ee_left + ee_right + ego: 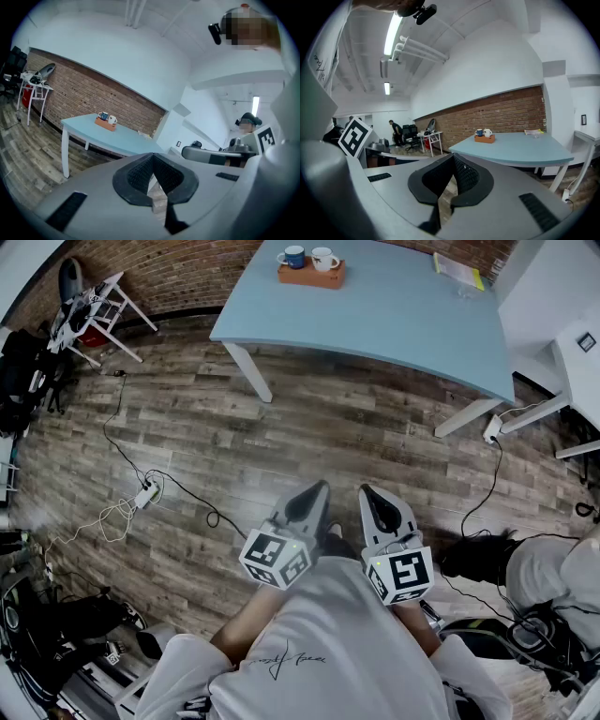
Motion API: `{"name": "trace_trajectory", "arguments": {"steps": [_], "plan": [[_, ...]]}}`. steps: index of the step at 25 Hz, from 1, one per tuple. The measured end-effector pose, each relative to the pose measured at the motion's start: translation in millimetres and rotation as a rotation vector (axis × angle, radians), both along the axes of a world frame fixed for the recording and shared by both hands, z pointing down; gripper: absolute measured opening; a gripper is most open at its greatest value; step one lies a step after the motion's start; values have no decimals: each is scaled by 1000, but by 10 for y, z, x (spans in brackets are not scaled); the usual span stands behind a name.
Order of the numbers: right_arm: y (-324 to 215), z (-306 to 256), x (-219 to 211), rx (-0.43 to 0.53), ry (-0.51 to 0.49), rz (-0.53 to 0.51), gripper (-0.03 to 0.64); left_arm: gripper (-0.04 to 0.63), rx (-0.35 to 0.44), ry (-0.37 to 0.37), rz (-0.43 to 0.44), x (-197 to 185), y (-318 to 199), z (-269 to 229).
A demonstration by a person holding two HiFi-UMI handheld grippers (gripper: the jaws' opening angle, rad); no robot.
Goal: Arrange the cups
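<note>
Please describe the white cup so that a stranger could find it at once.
A light blue table stands by the brick wall. On it sits a wooden tray with two cups. The white cup's only neighbour is a blue cup.

Blue cup (293, 256), white cup (324, 259) upright on tray (309, 280)

**Wood, brick, matt plastic**

The floor (356, 418) is wood plank with a faint sheen, and the wall (187, 273) is rough brick. The table (403, 315) top looks smooth and matt. The blue cup (293, 256) and white cup (324, 258) look glazed, and their tray (311, 278) looks wooden. The left gripper (312, 498) and right gripper (378, 502) have matt grey plastic shells and finely textured black pads (140, 176).
</note>
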State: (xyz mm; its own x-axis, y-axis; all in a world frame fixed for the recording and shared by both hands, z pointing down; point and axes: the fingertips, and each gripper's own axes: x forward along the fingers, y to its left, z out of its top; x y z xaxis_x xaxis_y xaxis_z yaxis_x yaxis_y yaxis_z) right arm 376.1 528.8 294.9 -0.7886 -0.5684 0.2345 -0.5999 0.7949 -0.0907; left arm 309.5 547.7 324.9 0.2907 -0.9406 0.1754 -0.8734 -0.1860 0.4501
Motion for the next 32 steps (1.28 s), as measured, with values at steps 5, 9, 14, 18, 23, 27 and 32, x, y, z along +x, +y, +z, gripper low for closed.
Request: {"name": "trace_trajectory", "arguments": {"steps": [5, 9, 14, 18, 23, 27, 32], "plan": [[56, 19, 27, -17, -3, 7, 20, 9, -11, 11, -19, -62, 86, -9], [25, 28, 18, -38, -36, 6, 20, 9, -6, 18, -40, -134, 61, -55], [-84, -13, -23, -67, -86, 33, 20, 9, -6, 33, -33, -246, -30, -54], [-253, -40, -57, -64, -79, 62, 20, 9, 7, 39, -17, -331, -229, -102], [-509, -74, -241, -62, -74, 64, 20, 9, 29, 32, -9, -498, -503, -186], [-667, -58, -494, -62, -75, 41, 20, 9, 41, 43, -22, -731, -667, -190], [-863, -43, -878, -64, -41, 34, 21, 9, 50, 56, -42, -1146, -882, -192]]}}
